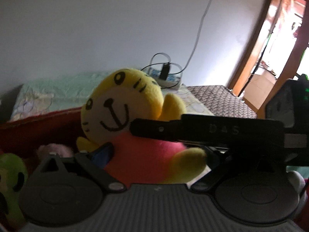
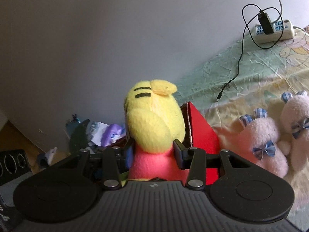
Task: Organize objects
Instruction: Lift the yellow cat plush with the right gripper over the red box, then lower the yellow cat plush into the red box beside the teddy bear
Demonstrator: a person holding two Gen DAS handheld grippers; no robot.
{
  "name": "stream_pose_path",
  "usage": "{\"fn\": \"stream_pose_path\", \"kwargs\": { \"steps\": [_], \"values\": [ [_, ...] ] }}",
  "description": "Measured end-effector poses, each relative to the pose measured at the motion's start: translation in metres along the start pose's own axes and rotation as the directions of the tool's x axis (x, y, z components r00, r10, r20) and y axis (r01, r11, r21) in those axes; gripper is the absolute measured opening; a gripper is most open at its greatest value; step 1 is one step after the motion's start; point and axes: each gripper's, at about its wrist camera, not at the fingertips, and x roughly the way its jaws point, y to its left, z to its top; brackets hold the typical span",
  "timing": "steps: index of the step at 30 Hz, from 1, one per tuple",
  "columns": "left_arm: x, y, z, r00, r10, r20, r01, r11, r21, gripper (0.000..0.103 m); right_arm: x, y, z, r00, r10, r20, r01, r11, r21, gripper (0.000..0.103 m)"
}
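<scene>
Yellow plush (image 2: 154, 116) hides right claw's (image 2: 154, 154) pads.

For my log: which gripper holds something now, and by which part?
The right gripper holds the yellow plush toy by its pink body, just below the head. The left gripper's state is unclear.

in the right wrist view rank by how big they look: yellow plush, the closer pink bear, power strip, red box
1. yellow plush, though it sits nearest the camera, which inflates it
2. closer pink bear and red box: unsure, the box is partly hidden behind the plush
3. power strip, far back, so its true size is uncertain
</scene>
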Motion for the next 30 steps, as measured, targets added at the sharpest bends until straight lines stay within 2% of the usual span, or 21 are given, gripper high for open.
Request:
{"fn": "stream_pose_path", "kwargs": {
  "steps": [5, 8, 13, 20, 23, 26, 29, 30],
  "values": [
    [0.012, 0.026, 0.001, 0.999, -0.026, -0.028, 0.024, 0.996, -0.083, 0.094, 0.022, -0.004, -0.003, 0.999, -0.034, -0.016, 0.034, 0.999, 0.021, 0.045],
    [0.017, 0.037, 0.0, 0.999, -0.019, -0.038, 0.016, 0.995, -0.095, 0.094, 0.03, -0.003, -0.006, 0.998, -0.055, -0.011, 0.056, 0.998, 0.015, 0.044],
    [0.029, 0.056, -0.007, 0.997, -0.019, -0.075, 0.01, 0.993, -0.118, 0.094, 0.039, 0.0, -0.011, 0.995, -0.072, -0.063, 0.072, 0.997, 0.003, 0.046],
    [0.034, 0.066, -0.018, 0.992, -0.058, -0.111, 0.042, 0.989, -0.142, 0.093, 0.038, 0.009, -0.015, 0.991, -0.104, -0.088, 0.101, 0.994, -0.044, 0.051],
    [0.037, 0.066, -0.022, 0.99, -0.061, -0.123, 0.043, 0.99, -0.137, 0.093, 0.032, 0.011, -0.015, 0.991, -0.118, -0.065, 0.114, 0.992, -0.062, 0.056],
    [0.037, 0.069, -0.026, 0.989, -0.061, -0.138, 0.041, 0.989, -0.143, 0.093, 0.02, 0.011, -0.011, 0.992, -0.122, -0.004, 0.122, 0.99, -0.066, 0.057],
    [0.035, 0.072, -0.027, 0.987, -0.072, -0.142, 0.049, 0.986, -0.159, 0.093, 0.017, 0.013, -0.005, 0.992, -0.124, 0.034, 0.127, 0.989, -0.076, 0.052],
    [0.035, 0.073, -0.027, 0.987, -0.071, -0.141, 0.048, 0.986, -0.16, 0.093, 0.018, 0.014, -0.004, 0.991, -0.128, 0.039, 0.131, 0.988, -0.08, 0.047]
  ]
}}
